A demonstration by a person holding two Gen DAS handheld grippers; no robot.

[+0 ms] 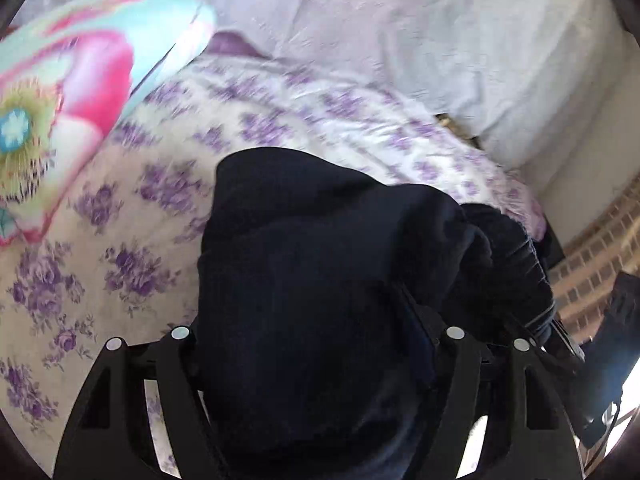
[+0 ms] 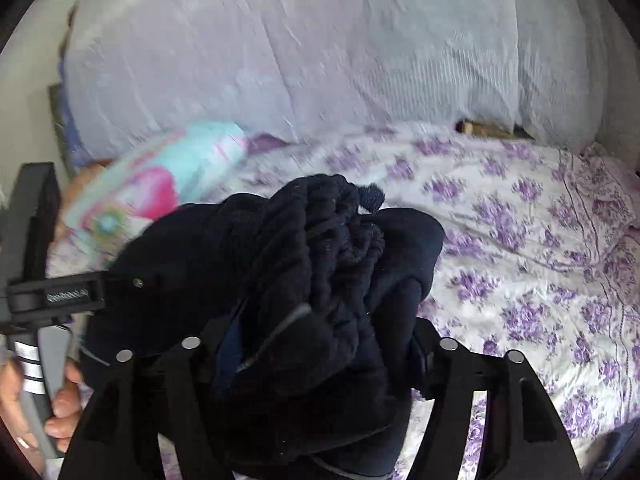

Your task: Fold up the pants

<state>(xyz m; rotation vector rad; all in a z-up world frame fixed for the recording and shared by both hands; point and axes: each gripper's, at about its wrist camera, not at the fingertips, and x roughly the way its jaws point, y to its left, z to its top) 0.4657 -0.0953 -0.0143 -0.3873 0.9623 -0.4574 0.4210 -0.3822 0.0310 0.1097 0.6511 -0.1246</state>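
The dark navy pants [image 1: 320, 272] hang bunched between the fingers of my left gripper [image 1: 320, 344], which is shut on the fabric and held above the bed. In the right wrist view the pants [image 2: 304, 264] are bunched with the gathered elastic waistband on top, and my right gripper [image 2: 320, 352] is shut on them too. The cloth hides both sets of fingertips. The left gripper body [image 2: 36, 280], with the hand that holds it, shows at the left edge of the right wrist view.
A bed with a white sheet with purple flowers [image 2: 520, 240] lies below. A bright pink and turquoise cushion [image 1: 72, 80] lies at the left. Large pale pillows [image 2: 320, 48] stand at the back. A brick-patterned wall [image 1: 592, 264] shows at the right.
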